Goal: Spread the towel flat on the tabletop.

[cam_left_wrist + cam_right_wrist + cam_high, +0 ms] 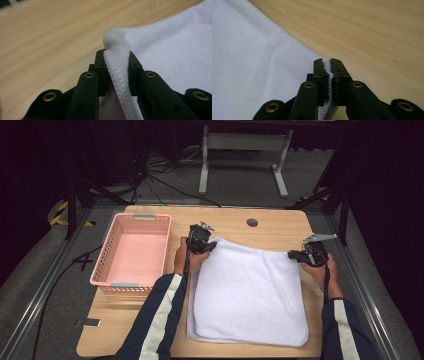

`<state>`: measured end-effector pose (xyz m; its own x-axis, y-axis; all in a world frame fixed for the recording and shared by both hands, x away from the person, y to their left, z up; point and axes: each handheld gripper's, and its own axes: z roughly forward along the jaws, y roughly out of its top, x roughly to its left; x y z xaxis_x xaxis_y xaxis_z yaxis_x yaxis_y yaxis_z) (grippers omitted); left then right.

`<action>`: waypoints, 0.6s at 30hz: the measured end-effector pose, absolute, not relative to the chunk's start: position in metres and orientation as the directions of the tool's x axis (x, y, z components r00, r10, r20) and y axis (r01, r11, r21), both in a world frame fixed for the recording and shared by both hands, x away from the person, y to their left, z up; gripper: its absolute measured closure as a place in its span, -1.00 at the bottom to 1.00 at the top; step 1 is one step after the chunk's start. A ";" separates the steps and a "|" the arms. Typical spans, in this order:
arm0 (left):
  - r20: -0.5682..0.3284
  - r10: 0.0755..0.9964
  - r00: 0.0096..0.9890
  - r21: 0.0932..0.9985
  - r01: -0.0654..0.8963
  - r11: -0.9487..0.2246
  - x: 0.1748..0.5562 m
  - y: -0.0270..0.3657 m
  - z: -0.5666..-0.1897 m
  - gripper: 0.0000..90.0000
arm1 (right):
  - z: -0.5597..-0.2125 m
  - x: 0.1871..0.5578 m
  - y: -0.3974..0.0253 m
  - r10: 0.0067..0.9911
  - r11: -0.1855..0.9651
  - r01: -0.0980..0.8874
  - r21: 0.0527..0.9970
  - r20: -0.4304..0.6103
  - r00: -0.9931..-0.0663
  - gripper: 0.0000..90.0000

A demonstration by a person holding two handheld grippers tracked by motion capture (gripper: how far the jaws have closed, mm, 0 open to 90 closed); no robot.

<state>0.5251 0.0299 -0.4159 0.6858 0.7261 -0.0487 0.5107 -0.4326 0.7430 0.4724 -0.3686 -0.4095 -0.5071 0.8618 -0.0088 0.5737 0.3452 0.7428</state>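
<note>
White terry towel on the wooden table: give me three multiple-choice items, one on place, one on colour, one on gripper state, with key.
1. The pink plastic basket sits where relative to the white terry towel?
A. to its left
B. on top of it
C. to its right

2. What colour is the basket?
A. blue
B. pink
C. green

3. The left gripper and right gripper are
A. both open
B. both shut on the towel
C. one open

Key: A, it stands left of the towel in the high view; B, walls and floor are pink; B, towel hem is pinched between each pair of jaws.

Grey carpet floor, dark surroundings
</note>
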 end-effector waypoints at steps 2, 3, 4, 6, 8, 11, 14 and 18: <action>-0.029 0.734 0.678 0.771 0.483 -0.416 0.524 0.035 -0.401 0.69 | -0.403 0.472 -0.367 0.863 0.338 0.562 0.755 -0.011 -0.504 0.85; -0.035 0.733 0.679 0.782 0.476 -0.403 0.524 0.038 -0.395 0.67 | -0.396 0.472 -0.366 0.857 0.345 0.534 0.772 -0.027 -0.515 0.85; -0.046 0.740 0.671 0.789 0.479 -0.385 0.524 0.040 -0.391 0.65 | -0.390 0.471 -0.365 0.858 0.335 0.522 0.784 -0.026 -0.512 0.85; -0.027 0.737 0.676 0.799 0.458 -0.391 0.524 0.044 -0.386 0.65 | -0.382 0.469 -0.364 0.853 0.336 0.491 0.804 -0.039 -0.520 0.85; -0.058 0.731 0.680 0.788 0.480 -0.385 0.525 0.049 -0.385 0.62 | -0.377 0.468 -0.363 0.855 0.325 0.483 0.813 -0.034 -0.517 0.85; -0.031 0.730 0.683 0.769 0.483 -0.419 0.525 0.050 -0.393 0.55 | -0.381 0.466 -0.360 0.839 0.357 0.482 0.800 -0.048 -0.542 0.85; -0.054 0.738 0.673 0.771 0.497 -0.398 0.525 0.052 -0.398 0.56 | -0.385 0.467 -0.358 0.842 0.358 0.489 0.795 -0.049 -0.537 0.85; -0.068 0.753 0.654 0.758 0.525 -0.388 0.527 0.050 -0.407 0.65 | -0.391 0.468 -0.356 0.840 0.380 0.495 0.781 -0.068 -0.539 0.85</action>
